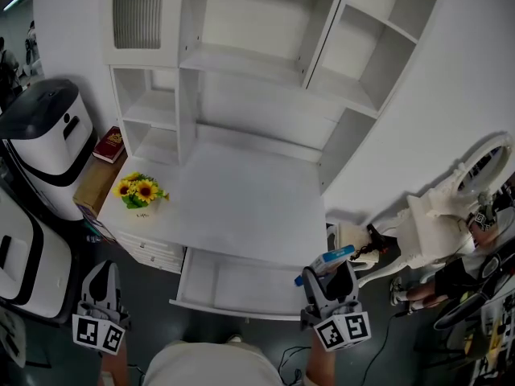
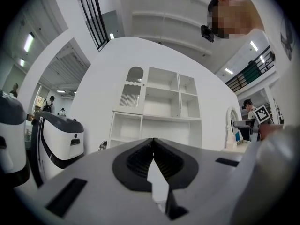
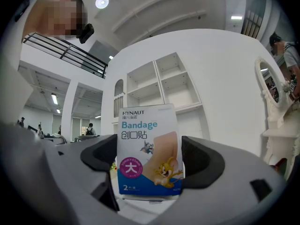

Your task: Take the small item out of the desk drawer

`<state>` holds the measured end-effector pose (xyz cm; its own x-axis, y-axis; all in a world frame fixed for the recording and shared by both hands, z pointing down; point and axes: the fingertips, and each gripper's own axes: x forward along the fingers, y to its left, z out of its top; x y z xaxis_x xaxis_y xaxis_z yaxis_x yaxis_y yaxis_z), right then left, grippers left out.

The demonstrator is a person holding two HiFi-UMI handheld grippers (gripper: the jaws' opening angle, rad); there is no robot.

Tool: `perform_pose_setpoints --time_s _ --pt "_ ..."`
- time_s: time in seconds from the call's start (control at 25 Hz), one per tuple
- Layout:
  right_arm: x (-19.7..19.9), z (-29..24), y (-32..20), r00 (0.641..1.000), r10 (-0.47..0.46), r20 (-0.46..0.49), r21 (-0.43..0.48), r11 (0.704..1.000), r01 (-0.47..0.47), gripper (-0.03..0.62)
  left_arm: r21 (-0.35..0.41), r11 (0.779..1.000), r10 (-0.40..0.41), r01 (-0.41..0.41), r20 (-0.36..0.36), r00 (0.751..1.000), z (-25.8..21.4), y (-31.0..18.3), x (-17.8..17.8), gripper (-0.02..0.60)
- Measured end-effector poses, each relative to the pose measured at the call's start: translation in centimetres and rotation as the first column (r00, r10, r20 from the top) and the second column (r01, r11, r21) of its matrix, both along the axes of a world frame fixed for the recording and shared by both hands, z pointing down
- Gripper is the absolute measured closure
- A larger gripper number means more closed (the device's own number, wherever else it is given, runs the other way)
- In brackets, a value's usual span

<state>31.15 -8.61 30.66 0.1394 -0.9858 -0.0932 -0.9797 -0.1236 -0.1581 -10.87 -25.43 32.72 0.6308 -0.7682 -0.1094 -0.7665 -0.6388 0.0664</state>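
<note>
Your right gripper (image 1: 328, 270) is clamped on the Bandage plaster box (image 3: 149, 151). It is a white and blue carton printed with a cartoon cat and mouse, and it stands upright with one pad against each side. In the head view, the box sits at the right end of the open desk drawer (image 1: 238, 286), just past its right front corner and above its rim. The drawer itself stands pulled out toward you from under the white desk top (image 1: 249, 207).

Your left gripper (image 1: 101, 278) has its jaws pressed together on nothing and hangs well off to the drawer's left. A small bunch of sunflowers (image 1: 138, 190) stands on the desk behind the drawer's left end.
</note>
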Motion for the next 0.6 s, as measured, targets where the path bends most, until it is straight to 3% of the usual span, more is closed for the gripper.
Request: perform_pose_setpoints --time_s 0.6 --pt "-3.2 -0.5 1.5 1.0 0.024 -0.02 0.003 1.0 -0.024 0.158 -0.025 0.999 0.041 -0.041 0.0 0.999 0.9 0.5 -1.3 0.568"
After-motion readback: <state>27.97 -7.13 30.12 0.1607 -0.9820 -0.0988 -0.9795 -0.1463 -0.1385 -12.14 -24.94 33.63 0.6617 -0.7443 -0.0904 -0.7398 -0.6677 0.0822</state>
